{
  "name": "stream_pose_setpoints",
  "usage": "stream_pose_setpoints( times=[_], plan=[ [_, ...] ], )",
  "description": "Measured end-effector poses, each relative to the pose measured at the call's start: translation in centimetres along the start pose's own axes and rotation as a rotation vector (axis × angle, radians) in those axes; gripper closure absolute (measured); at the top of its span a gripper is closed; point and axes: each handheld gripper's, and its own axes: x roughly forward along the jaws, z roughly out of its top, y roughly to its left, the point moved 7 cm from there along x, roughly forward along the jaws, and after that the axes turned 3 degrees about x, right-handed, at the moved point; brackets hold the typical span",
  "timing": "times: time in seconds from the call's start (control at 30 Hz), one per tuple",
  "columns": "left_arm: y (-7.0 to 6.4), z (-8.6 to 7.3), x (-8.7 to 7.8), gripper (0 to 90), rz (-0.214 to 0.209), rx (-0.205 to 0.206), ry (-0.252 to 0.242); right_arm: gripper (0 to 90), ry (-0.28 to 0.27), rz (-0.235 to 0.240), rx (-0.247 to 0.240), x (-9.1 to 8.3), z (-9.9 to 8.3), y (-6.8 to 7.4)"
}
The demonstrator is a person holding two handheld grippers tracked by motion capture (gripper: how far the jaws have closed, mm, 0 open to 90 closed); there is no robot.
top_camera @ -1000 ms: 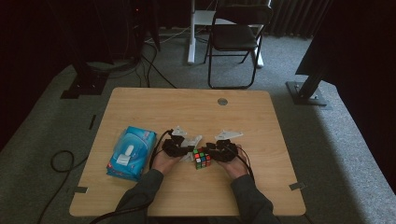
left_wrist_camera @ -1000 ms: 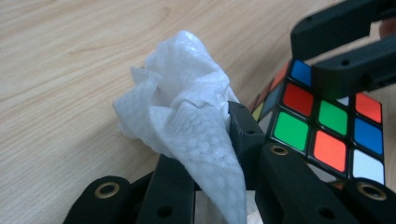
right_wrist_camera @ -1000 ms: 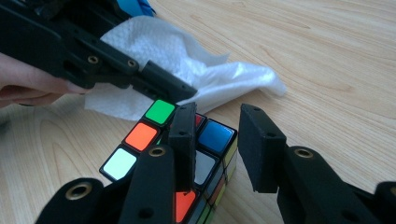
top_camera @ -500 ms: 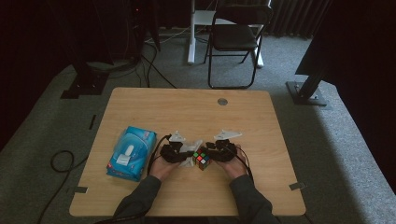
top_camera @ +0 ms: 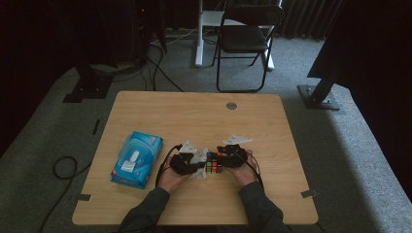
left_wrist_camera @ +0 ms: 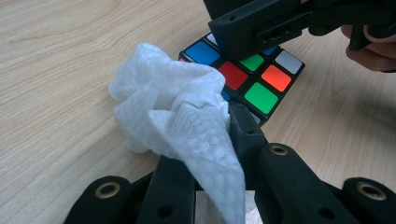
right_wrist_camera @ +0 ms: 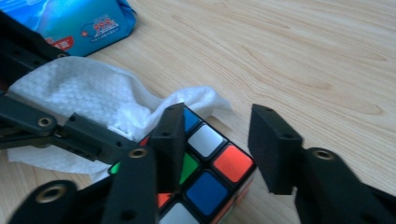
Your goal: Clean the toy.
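Cube (top_camera: 212, 164), high view: on the wooden table (top_camera: 194, 116), between both grippers, wipes pack (top_camera: 136, 158) to the left. Left gripper view: left gripper (left_wrist_camera: 212, 140) clenched on a white wipe (left_wrist_camera: 175, 109) touching the cube. Right gripper view: right gripper (right_wrist_camera: 219, 140) spread, jaws astride the cube's top.

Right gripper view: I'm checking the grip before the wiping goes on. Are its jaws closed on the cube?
No, the right gripper has its jaws apart, one over the cube, the other beside it.

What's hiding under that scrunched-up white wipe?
The wipe hangs from the left gripper over one edge of the colourful cube. The rest of the cube shows its stickers; the squares beneath the wipe are covered.
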Motion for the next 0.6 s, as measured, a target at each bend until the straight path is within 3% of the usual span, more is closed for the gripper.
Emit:
stream_pose_setpoints(
  times=[0.43,0.6],
  plan=[
    [0.2,0.1,-0.1,81.2,0.008,-0.001,-0.002,55.5,0.01,-0.032,0.031,-1.4,-0.1,-1.0],
    [0.2,0.1,-0.1,81.1,0.011,-0.004,-0.005,60.9,0.029,-0.042,0.038,-2.0,-0.2,-1.2]
  ],
)
